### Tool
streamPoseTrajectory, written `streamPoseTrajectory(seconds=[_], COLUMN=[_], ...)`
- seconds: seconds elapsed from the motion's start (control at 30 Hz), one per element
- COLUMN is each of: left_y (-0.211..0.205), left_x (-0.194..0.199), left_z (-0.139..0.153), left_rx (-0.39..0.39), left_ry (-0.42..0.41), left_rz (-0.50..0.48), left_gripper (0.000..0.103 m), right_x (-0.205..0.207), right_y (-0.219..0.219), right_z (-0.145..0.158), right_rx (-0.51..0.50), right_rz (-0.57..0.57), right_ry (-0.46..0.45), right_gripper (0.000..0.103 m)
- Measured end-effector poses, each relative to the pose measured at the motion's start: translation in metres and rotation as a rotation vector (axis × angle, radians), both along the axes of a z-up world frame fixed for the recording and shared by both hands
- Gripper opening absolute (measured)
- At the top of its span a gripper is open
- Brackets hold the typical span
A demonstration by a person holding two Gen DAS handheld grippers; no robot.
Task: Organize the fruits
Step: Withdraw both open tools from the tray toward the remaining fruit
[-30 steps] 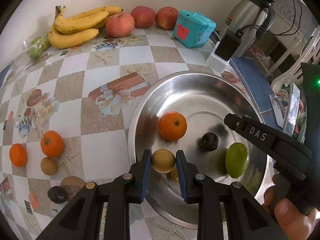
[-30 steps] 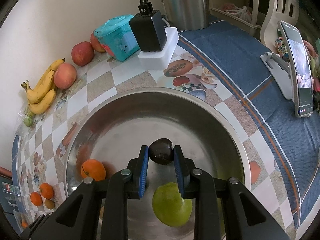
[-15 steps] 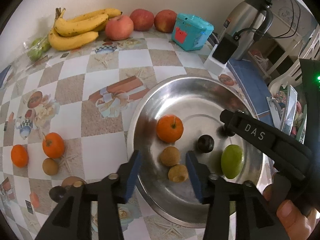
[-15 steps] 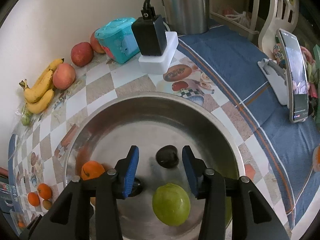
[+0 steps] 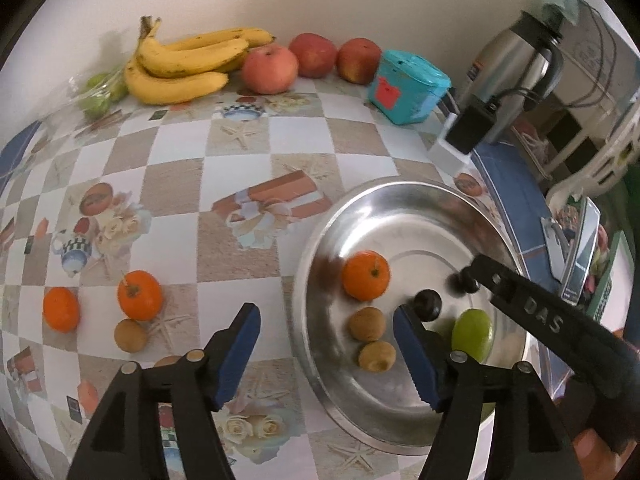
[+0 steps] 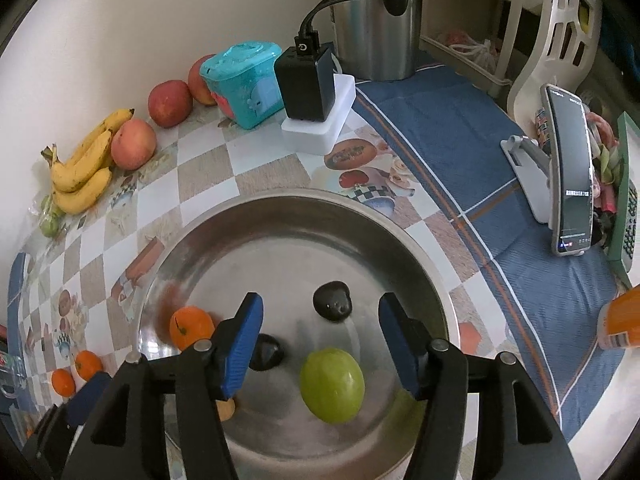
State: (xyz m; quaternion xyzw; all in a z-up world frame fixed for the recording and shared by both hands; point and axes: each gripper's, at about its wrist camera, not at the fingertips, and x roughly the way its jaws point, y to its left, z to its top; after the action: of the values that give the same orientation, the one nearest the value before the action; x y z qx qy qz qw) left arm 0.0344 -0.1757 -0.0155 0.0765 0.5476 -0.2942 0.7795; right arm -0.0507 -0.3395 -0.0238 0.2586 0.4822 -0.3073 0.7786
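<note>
Left wrist view: the left tongs [image 5: 326,340] hang released, their blue pads having just been spreading apart, with nothing pressed between them. Beyond the right pad sits the round stainless-steel bowl [image 5: 384,200], holding a stemmed orange mandarin [image 5: 365,275], two small brown round fruits [image 5: 367,323] at its 6 o'clock, a dark purple plum-like fruit [image 5: 427,305] at its 3 o'clock, and a smooth green oval fruit [image 5: 472,334] further right. On the checkered-print tabletop [image 5: 248,160], at 9 o'clock of the bowl, two more loose orange mandarins [image 5: 140,295] and a loose brown fruit [image 5: 130,335] wait. I judge these small and light, firm-skinned but bruisable and prone to roll; best pinched across the widest middle, gently.

Right wrist view: the right tongs [image 6: 320,344] are likewise released, having just been widening, empty. The dark plum lies free in the bowl at 12 o'clock of the gap; the green fruit lies at 6 o'clock. Only this view shows a second dark fruit [image 6: 267,352] behind the left pad and an upright smartphone on a white stand [image 6: 570,172] at 3 o'clock. Only the left view shows the loose brown fruit.
</note>
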Motion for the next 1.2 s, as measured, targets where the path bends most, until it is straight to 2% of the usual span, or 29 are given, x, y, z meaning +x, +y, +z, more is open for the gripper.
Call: streamPoseTrajectory(seconds=[0.17, 0.37, 0.67, 1.07, 1.2], left_y=[0.014, 0.036, 0.07, 0.084, 0.084], left_x=[0.012, 0.027, 0.046, 0.053, 0.052], left_z=[0.0, -0.006, -0.004, -0.006, -0.008], left_rx=[0.005, 0.023, 0.05, 0.061, 0.085], left_ry=[0.019, 0.062, 0.075, 0.105, 0.104], left_rz=[0.067, 0.176, 0.317, 0.369, 0.374], left_gripper=[0.077, 0.078, 0.078, 0.079, 0.087], right_x=[-0.002, -0.001, 0.005, 0.007, 0.008], right_y=[0.004, 0.016, 0.031, 0.036, 0.036], right_z=[0.0, 0.004, 0.009, 0.008, 0.007], right_rx=[0.01, 0.006, -0.008, -0.006, -0.005], right_rz=[0.01, 0.048, 0.111, 0.13, 0.133], right_ry=[0.025, 0.038, 0.047, 0.054, 0.057], right_gripper=[0.062, 0.062, 0.061, 0.062, 0.061])
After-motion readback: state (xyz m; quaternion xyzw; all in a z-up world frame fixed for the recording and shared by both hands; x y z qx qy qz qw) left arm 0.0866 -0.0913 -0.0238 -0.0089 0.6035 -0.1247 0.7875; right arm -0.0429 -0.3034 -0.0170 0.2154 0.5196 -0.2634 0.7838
